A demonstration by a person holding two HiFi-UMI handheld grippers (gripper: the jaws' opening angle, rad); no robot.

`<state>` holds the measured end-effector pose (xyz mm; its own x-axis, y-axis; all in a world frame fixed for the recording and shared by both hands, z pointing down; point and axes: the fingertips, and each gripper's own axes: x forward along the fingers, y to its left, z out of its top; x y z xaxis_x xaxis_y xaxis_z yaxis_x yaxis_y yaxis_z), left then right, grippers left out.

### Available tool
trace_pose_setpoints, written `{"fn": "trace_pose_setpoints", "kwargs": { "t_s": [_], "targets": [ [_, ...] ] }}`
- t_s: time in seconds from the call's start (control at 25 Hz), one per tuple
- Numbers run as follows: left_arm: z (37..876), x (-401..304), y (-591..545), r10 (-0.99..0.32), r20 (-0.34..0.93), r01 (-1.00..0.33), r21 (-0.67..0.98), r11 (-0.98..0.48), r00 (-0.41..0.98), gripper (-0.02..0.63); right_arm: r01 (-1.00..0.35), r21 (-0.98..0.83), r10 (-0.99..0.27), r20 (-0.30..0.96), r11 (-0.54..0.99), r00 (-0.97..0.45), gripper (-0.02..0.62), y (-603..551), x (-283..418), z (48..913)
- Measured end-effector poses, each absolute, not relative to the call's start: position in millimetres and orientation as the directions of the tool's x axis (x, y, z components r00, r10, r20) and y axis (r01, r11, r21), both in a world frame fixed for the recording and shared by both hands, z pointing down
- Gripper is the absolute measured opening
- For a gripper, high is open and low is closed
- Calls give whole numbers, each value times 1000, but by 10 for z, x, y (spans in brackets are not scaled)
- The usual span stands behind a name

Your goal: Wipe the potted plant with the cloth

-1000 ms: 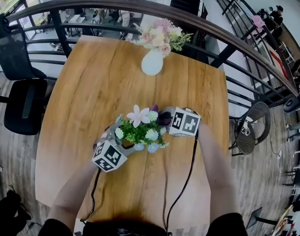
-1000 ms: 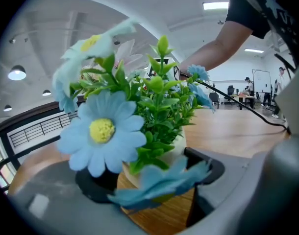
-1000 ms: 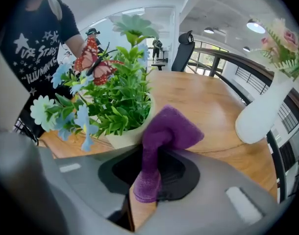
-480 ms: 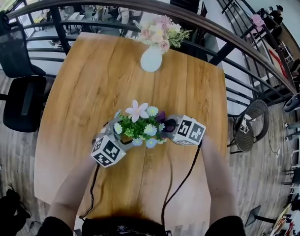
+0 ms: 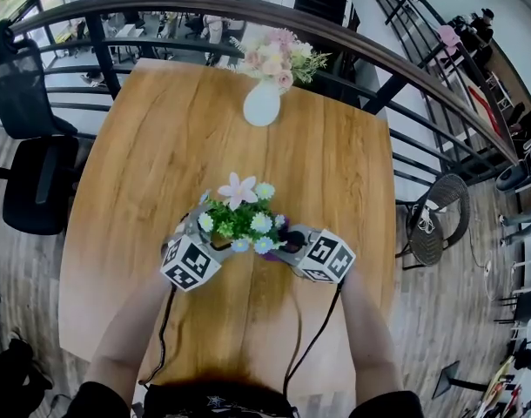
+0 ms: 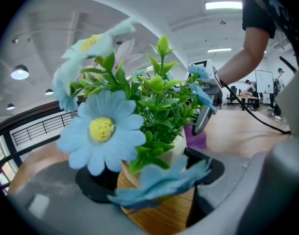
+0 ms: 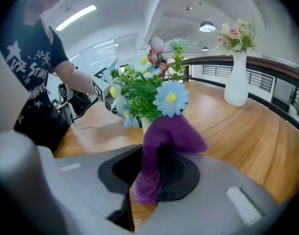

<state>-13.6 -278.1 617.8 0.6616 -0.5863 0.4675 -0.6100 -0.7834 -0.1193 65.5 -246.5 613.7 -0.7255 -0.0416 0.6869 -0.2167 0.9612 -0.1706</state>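
Right gripper view: clamped purple cloth (image 7: 170,131)

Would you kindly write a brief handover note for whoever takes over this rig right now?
Left gripper: closed on the pot of the potted plant, steadying it on the table.
Right gripper: shut on the purple cloth, which lies against the pot under a blue flower.
Done: cloth is on the plant; how much is wiped cannot be told.
Left: probably wipe round the rest of the plant, then release.
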Motion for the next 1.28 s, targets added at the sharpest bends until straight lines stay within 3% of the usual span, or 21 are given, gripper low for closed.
{"fn": "trace_pose_setpoints", "kwargs": {
  "t_s": [0.56, 1.0, 1.28],
  "targets": [
    [6190, -130, -2804, -630, 455, -659, -118, -743, 629, 430, -219, -217, -31, 641, 951, -767, 83, -1956, 301, 6150],
    [6216, -165, -2612, -678, 511, -726, -142, -673, 528, 431, -436, -197, -232, 621, 878, -748, 83, -1879, 568, 6098],
    [6207, -47, -2356, -625, 555, -707, -89, -702, 550, 465, -585, -168, -375, 623, 793, -687, 83, -1936, 717, 6051]
  ]
}}
